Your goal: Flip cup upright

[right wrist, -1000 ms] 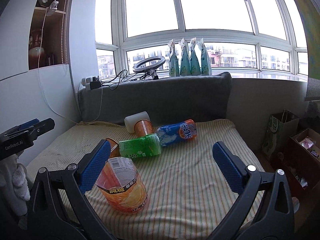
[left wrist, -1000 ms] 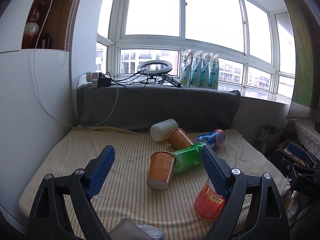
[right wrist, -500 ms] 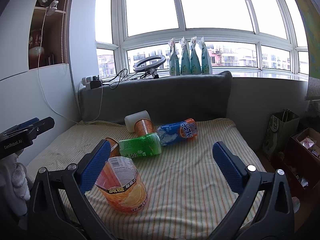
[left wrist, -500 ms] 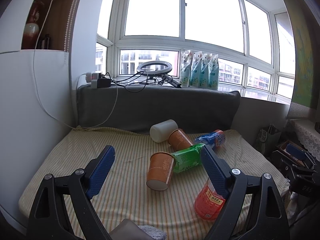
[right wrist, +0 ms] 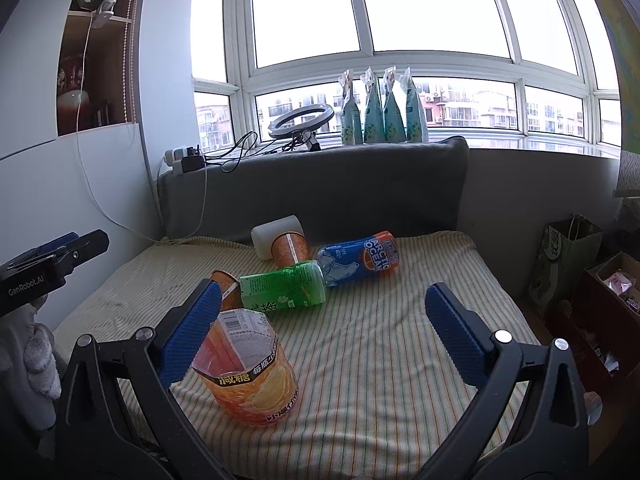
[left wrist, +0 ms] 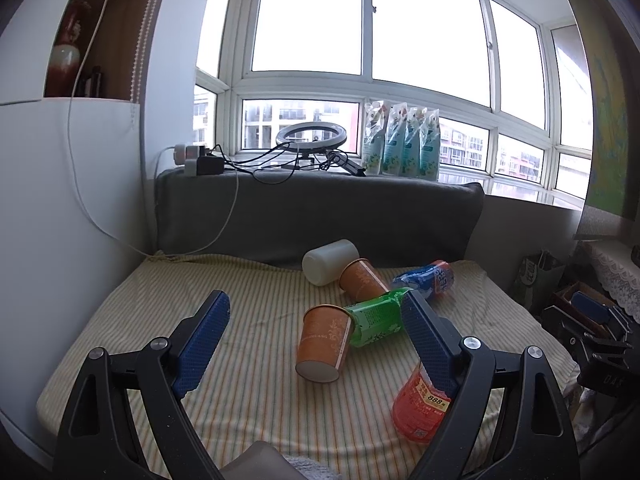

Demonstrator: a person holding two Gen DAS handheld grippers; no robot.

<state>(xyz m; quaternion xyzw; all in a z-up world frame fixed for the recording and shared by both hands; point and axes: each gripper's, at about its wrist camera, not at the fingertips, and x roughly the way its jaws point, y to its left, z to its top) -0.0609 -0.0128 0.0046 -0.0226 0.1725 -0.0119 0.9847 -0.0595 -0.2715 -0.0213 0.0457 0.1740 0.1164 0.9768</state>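
In the left wrist view the left gripper [left wrist: 314,336] is held released, its blue fingers [left wrist: 204,334] spread wide with nothing between the pads. The cup [left wrist: 325,342] is seen just right of centre, between the fingers and beyond their tips, lying on its side with its base turned toward the camera and its rim touching the green bottle [left wrist: 374,320]. A second cup [left wrist: 362,280] and a white cup [left wrist: 330,261] are seen farther back, toward the grey cushion [left wrist: 320,212]. Bare striped mat [left wrist: 248,392] is seen left of and in front of the cup.

In the right wrist view the right gripper [right wrist: 322,326] is likewise spread and empty. The cup [right wrist: 227,290] is half hidden behind the left finger [right wrist: 192,332], left of centre. An orange bottle [right wrist: 250,376] stands at lower left, just beside that finger. Open mat is seen at the right, up to its edge.
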